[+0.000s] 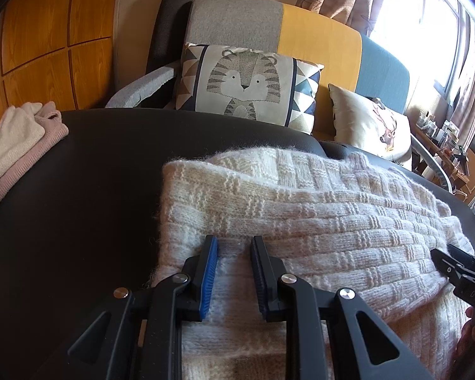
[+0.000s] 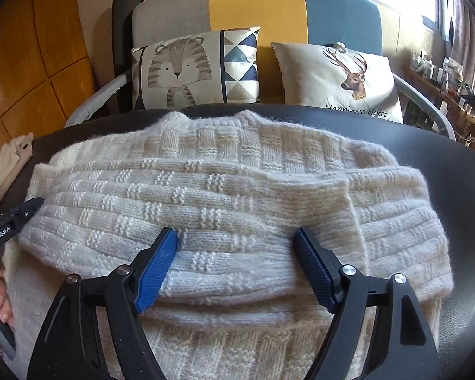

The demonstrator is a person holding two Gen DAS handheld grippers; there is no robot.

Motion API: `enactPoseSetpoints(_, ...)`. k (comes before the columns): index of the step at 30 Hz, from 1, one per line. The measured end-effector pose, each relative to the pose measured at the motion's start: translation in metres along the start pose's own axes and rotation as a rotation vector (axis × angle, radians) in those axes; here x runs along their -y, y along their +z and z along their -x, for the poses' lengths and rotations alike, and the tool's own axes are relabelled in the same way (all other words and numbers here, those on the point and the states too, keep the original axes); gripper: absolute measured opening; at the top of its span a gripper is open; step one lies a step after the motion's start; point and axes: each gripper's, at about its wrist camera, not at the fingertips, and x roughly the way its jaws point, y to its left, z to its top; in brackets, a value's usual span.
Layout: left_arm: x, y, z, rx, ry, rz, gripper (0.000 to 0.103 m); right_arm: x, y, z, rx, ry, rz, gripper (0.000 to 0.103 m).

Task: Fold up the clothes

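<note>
A cream knitted sweater (image 2: 224, 196) lies partly folded on the black table (image 2: 443, 196), with a folded band across its middle. It also shows in the left wrist view (image 1: 300, 209). My left gripper (image 1: 233, 243) is open, its blue-padded fingers resting low over the sweater's left part with knit between them. It appears at the left edge of the right wrist view (image 2: 31, 204). My right gripper (image 2: 236, 237) is wide open over the folded band's near edge, holding nothing. Its tip shows at the right of the left wrist view (image 1: 440, 255).
A stack of folded white and pink clothes (image 1: 12, 148) sits on the table's far left. Behind the table is a grey, yellow and blue sofa (image 2: 256, 9) with a tiger cushion (image 2: 193, 66) and a deer cushion (image 2: 338, 79). A cluttered shelf (image 2: 443, 76) stands at right.
</note>
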Motion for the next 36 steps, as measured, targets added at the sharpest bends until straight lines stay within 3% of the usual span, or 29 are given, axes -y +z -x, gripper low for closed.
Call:
enactPoseSetpoints(6, 0.001, -0.002, 0.0, 0.001, 0.009, -0.008, 0.022, 0.002, 0.005, -0.001, -0.016, 0.025, -0.007, 0.082)
enactPoseSetpoints(12, 0.003, -0.001, 0.001, -0.003, 0.017, -0.013, 0.022, 0.01, 0.011, 0.037, 0.039, 0.045, -0.079, 0.082)
enactPoseSetpoints(24, 0.019, 0.002, 0.004, -0.024, 0.08, -0.087, 0.023, 0.023, -0.056, 0.069, -0.039, -0.051, -0.136, 0.082)
enactPoseSetpoints(29, 0.024, -0.01, 0.027, -0.021, 0.017, -0.108, 0.022, 0.023, -0.084, 0.073, -0.018, -0.05, -0.154, 0.082)
enactPoseSetpoints(33, 0.028, -0.02, 0.046, -0.018, -0.033, -0.125, 0.022, 0.019, -0.085, 0.066, -0.038, -0.083, -0.135, 0.082)
enactPoseSetpoints(36, 0.032, -0.029, 0.06, -0.018, -0.071, -0.134, 0.022, 0.016, -0.086, 0.063, -0.048, -0.093, -0.121, 0.088)
